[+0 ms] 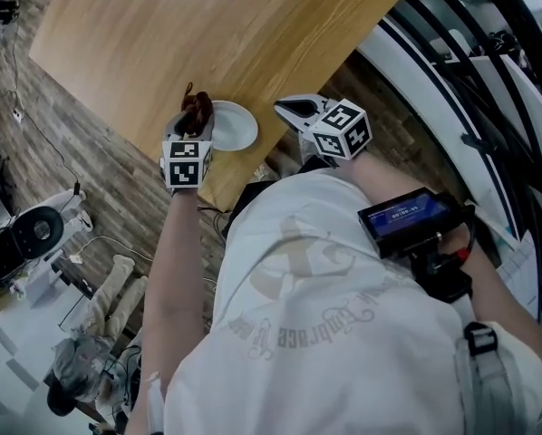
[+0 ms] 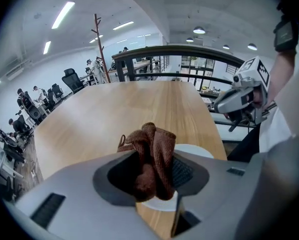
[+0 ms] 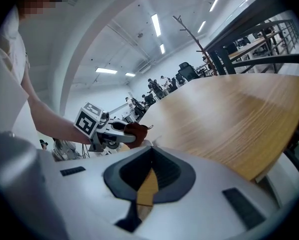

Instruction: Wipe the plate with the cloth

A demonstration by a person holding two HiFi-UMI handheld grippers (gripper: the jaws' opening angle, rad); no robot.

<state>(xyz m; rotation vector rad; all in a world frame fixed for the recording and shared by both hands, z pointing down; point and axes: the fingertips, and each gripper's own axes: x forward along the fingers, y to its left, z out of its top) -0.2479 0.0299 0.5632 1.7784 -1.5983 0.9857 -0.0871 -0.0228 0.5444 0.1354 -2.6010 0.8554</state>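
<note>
A white plate (image 1: pixel 237 127) lies near the wooden table's front edge. My left gripper (image 1: pixel 197 116) is shut on a crumpled brown cloth (image 1: pixel 197 109) at the plate's left rim. In the left gripper view the cloth (image 2: pixel 157 144) bulges up between the jaws of the left gripper (image 2: pixel 152 159), with the plate (image 2: pixel 203 152) just beneath and behind it. My right gripper (image 1: pixel 287 108) hovers right of the plate, shut and empty, apart from it. The right gripper view shows its jaws meeting at the tips of the right gripper (image 3: pixel 151 149), with the left gripper (image 3: pixel 120 136) and cloth (image 3: pixel 136 133) beyond.
The light wooden table (image 1: pixel 208 34) stretches away past the plate. A dark railing (image 1: pixel 452 71) runs along the right. Cables and equipment (image 1: pixel 26 238) stand on the floor at the left. A coat stand (image 2: pixel 98 39) rises beyond the table's far end.
</note>
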